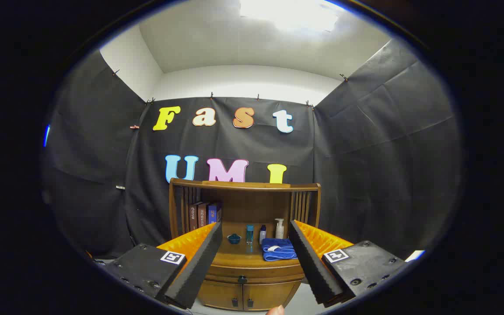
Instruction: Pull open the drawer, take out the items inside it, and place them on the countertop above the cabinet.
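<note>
A wooden cabinet with a slatted back stands ahead of me, framed between my two fingers. Its drawer sits closed under the countertop, with a small dark knob at its middle. Below it are two small doors. My gripper is open, its black foam pads wide apart and empty, still some distance short of the cabinet. What lies inside the drawer is hidden.
On the countertop rest a folded blue towel, a small blue bowl, a blue-capped tube, a small bottle and a white pump bottle. Several books stand at the left. A fingertip shows below.
</note>
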The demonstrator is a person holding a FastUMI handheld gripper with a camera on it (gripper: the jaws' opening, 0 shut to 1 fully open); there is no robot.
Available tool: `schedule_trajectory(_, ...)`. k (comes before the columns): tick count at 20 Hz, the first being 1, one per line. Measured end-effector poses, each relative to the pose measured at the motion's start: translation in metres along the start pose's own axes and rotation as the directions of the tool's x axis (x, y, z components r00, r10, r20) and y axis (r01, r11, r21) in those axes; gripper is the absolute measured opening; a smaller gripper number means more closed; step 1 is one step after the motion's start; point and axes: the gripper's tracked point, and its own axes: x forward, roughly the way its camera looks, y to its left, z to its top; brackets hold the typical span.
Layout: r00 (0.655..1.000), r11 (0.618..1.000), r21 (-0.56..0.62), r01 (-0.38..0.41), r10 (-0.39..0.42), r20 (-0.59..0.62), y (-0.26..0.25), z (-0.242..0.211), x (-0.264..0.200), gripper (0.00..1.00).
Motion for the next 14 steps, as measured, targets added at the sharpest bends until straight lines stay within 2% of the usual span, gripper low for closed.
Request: schedule_trajectory(14,1.000,1.000,0.030,0.000,-0.001,0.022,0.0048,0.0035,0.0111,0.99)
